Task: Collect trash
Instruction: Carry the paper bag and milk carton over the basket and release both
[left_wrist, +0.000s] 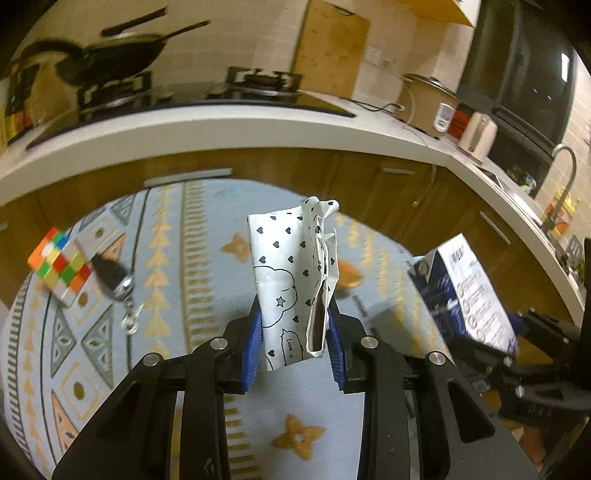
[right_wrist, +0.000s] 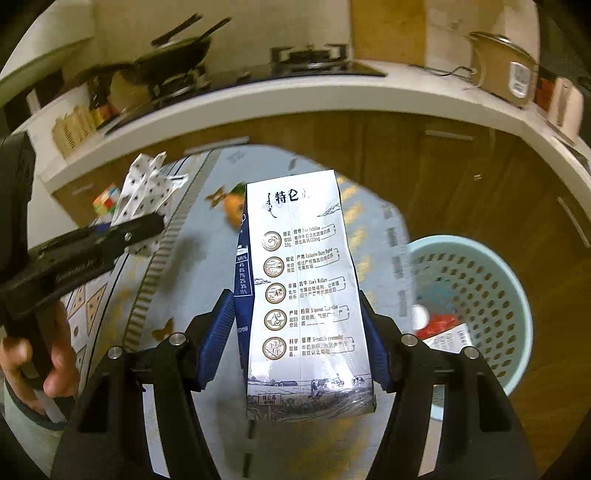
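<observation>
Now, desk (left_wrist: 207, 369): carrying a cube (left_wrist: 59, 266) and keys (left_wrist: 118, 284), non-trash.
Basket (right_wrist: 476, 273): sitting right of the desk, already holding scraps.
Carton (right_wrist: 303, 295): being clamped low at both sides by the right gripper (right_wrist: 299, 306); looks light, stiff, slick.
Wrapper (left_wrist: 291, 280): being pinched low by the left gripper (left_wrist: 293, 314); crumpled, flimsy, floppy on top.

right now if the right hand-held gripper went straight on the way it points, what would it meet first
Probably the patterned tabletop, with the orange fruit just left of the line behind the gripped milk carton. Depth is unclear.
</observation>
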